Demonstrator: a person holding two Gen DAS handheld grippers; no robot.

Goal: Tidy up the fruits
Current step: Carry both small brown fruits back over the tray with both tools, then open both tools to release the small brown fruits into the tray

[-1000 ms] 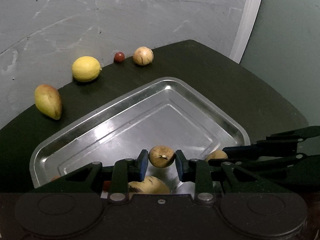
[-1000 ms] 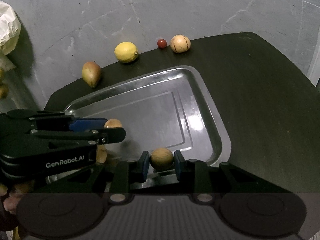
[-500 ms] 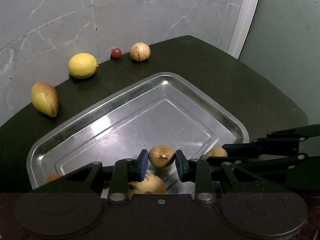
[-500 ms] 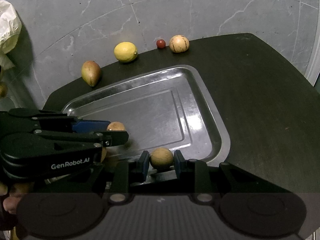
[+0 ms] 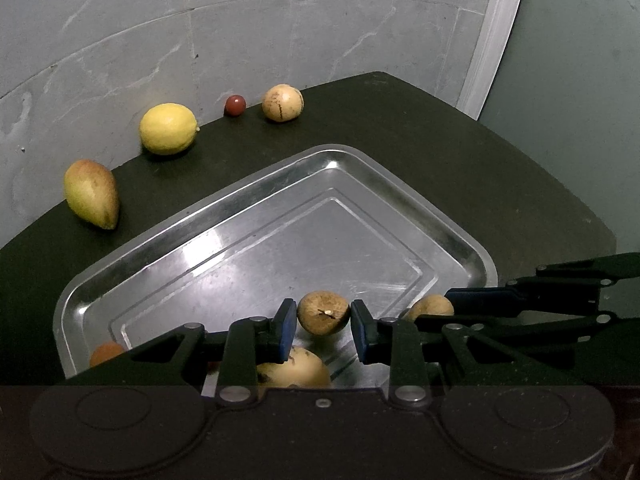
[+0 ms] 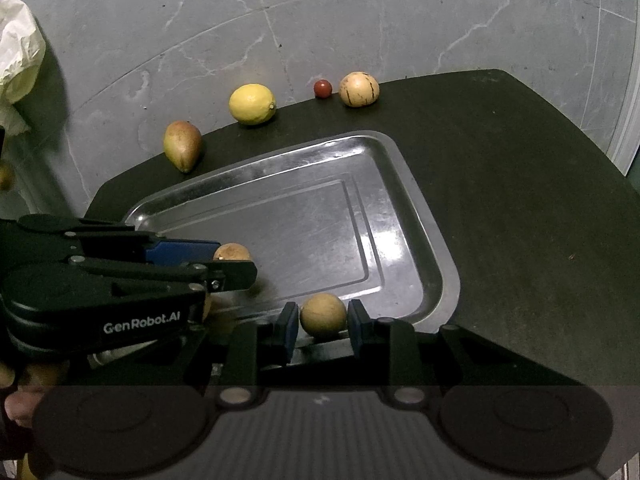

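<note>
The left gripper has its jaws pinching a round brown fruit over the near end of the metal tray, while the right gripper beside it pinches a tan round fruit over the near rim, both raised slightly since the earlier frame.

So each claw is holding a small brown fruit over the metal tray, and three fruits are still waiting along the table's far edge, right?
Nearly. Four wait there, not three: a pear-shaped fruit, a lemon, a small red fruit and a striped round fruit, clear in the right wrist view. The rest holds: each claw grips a brown fruit over the tray.
</note>
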